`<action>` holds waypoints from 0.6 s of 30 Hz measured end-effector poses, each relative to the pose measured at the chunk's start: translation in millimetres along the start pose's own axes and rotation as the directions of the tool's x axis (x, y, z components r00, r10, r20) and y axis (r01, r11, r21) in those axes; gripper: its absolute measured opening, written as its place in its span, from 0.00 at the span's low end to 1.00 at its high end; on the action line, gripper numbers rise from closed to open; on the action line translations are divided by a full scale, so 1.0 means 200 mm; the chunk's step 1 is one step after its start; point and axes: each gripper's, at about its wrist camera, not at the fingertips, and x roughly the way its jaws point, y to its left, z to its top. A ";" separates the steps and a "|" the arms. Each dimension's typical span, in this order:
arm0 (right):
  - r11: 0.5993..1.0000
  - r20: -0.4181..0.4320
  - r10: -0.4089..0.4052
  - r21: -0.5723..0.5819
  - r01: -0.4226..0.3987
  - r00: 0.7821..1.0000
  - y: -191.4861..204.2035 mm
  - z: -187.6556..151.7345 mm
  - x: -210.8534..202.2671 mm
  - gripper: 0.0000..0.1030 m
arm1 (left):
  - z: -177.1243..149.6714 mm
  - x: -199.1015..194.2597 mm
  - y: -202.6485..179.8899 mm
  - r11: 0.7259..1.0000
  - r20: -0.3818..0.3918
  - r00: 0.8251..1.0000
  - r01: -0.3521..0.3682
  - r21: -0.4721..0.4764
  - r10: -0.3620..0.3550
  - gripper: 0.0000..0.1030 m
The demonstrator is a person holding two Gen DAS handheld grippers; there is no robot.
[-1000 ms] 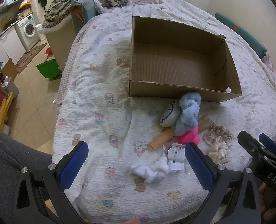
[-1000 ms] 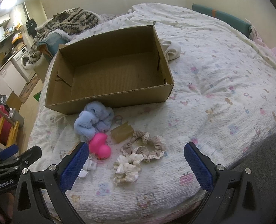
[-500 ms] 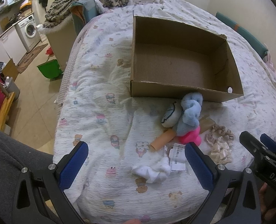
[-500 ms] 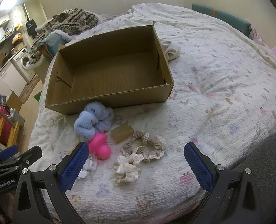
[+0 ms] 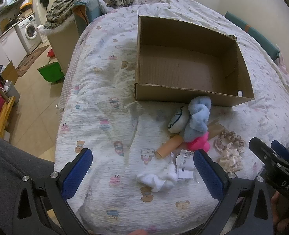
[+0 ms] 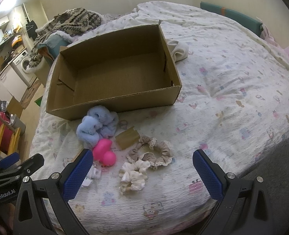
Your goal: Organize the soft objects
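An empty cardboard box [image 5: 191, 96] [image 6: 113, 105] sits on the bed. In front of it lie a fluffy blue piece [image 5: 198, 119] [image 6: 97, 125], a pink toy [image 5: 199, 144] [image 6: 104, 152], a white pouch with dark lines [image 5: 176, 121], a white cloth [image 5: 158, 178], a beige scrunchie [image 6: 154, 152] [image 5: 229, 139] and a cream scrunchie [image 6: 133, 174] [image 5: 229, 159]. My left gripper [image 5: 142, 166] is open, hovering near the white cloth. My right gripper [image 6: 142, 166] is open, hovering over the scrunchies. Neither holds anything.
A cardboard tube [image 5: 169, 148], a brown card piece [image 6: 127, 137] and paper tags [image 5: 184, 162] lie among the soft things. A cream garment [image 6: 178, 51] lies behind the box. Left of the bed are a green bin [image 5: 50, 72] and a washing machine [image 5: 30, 32].
Both grippers have barely moved; the left view has drifted slightly. Nothing on the bed has shifted.
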 end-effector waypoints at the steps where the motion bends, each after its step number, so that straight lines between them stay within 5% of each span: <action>1: 1.000 -0.001 0.000 -0.001 0.000 1.000 0.00 0.00 0.00 1.00 | 0.00 0.00 0.00 1.000 -0.001 1.000 0.000 0.000 0.000 1.00; 18: 1.000 -0.012 0.003 0.008 -0.003 1.000 -0.01 0.00 0.02 1.00 | 0.00 0.01 0.00 1.000 -0.009 1.000 0.002 -0.001 -0.002 1.00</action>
